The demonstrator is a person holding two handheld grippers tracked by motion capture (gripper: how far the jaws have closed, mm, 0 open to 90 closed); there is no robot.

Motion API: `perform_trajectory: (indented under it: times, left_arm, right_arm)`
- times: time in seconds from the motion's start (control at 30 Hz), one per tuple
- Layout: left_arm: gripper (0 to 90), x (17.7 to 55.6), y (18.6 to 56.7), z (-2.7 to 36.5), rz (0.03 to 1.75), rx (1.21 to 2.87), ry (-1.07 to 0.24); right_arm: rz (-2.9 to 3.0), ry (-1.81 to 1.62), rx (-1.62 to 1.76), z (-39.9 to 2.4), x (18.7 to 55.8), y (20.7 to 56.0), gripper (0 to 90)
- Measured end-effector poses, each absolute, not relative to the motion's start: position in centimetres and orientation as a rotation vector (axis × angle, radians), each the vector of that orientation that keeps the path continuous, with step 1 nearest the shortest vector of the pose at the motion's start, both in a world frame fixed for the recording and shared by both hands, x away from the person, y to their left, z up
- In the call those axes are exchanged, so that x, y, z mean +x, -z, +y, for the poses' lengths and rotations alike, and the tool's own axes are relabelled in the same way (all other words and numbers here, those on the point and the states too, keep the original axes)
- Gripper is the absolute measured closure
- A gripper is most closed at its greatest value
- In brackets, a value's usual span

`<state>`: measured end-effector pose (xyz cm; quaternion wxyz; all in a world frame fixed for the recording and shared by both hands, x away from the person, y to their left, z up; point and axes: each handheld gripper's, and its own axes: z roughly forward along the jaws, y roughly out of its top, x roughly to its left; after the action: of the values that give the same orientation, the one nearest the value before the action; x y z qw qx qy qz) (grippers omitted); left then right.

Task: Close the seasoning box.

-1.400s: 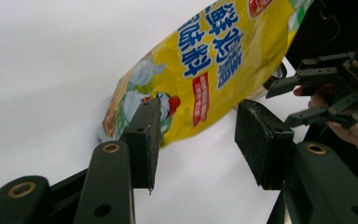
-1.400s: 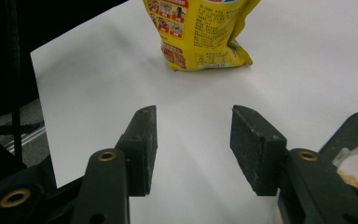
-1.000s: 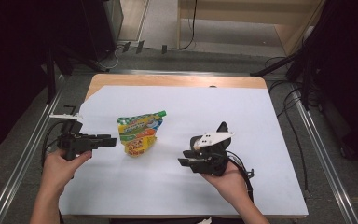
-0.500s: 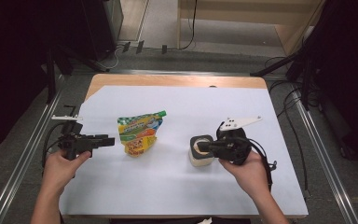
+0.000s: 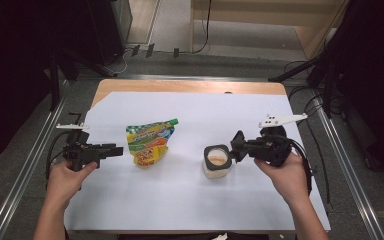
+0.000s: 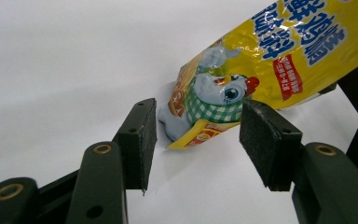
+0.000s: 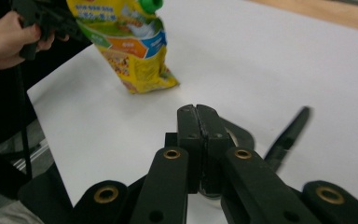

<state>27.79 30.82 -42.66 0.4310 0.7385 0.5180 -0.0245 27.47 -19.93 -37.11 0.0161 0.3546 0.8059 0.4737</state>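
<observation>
Nearest, the right gripper [image 5: 236,146] pinches the black rim of a small jar [image 5: 216,161] (jaws pressed together); further off, the left gripper [image 5: 114,149] gapes just short of the yellow spouted pouch [image 5: 149,142] lying on the white table [image 5: 190,200]
</observation>
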Motion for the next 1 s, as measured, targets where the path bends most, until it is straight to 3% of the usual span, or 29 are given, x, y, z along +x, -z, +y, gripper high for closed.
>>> perform_trajectory:
  times: [0.4,0.7,1.0]
  left_arm:
    - [42.8,27.9,42.9,30.6,1.283,1.852,0.074]
    - [41.1,28.0,42.9,30.4,1.284,1.852,0.073]
    - [41.2,28.1,42.9,30.4,1.282,1.852,0.071]
  right_arm:
    - [2.356,-1.505,1.222,-24.4,27.9,36.3,90.0]
    - [2.407,-1.450,1.310,-23.8,29.1,40.0,90.0]
    - [2.448,-1.433,1.297,-22.2,28.9,41.0,90.0]
